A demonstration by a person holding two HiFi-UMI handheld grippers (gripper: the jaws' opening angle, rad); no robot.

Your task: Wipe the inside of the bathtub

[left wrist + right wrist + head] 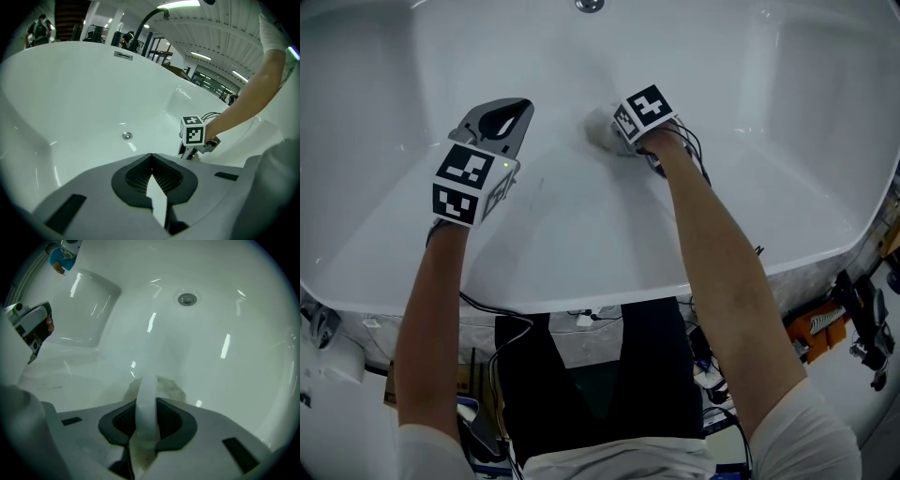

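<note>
Fingers on both of my tools are down inside the glossy white moulded bathtub (pixel 581 234), which fills every view, its wall sloping up ahead of me to the floor. Those of my left gripper (pixel 151 157) are pressed together with nothing between them; it hangs over the near slope, beside the right and apart from it. Those of my right gripper (pixel 146 380) are clamped on the pale, crumpled wiping cloth (pixel 168 389), gripping a smooth white fold of it, with the bunched wad poking out past the tips and lying against the tub wall near its middle. From the head view the cloth (pixel 596 127) shows as a small light lump just ahead of the marker cube. I judge it soft and light, likely damp, so it should flatten and slide easily on this slick enamel; holding it by the gathered fold, as now, leaves the loose wad free to do the wiping. Smallest of all, the round metal drain (pixel 187 299) sits well beyond the cloth.
</note>
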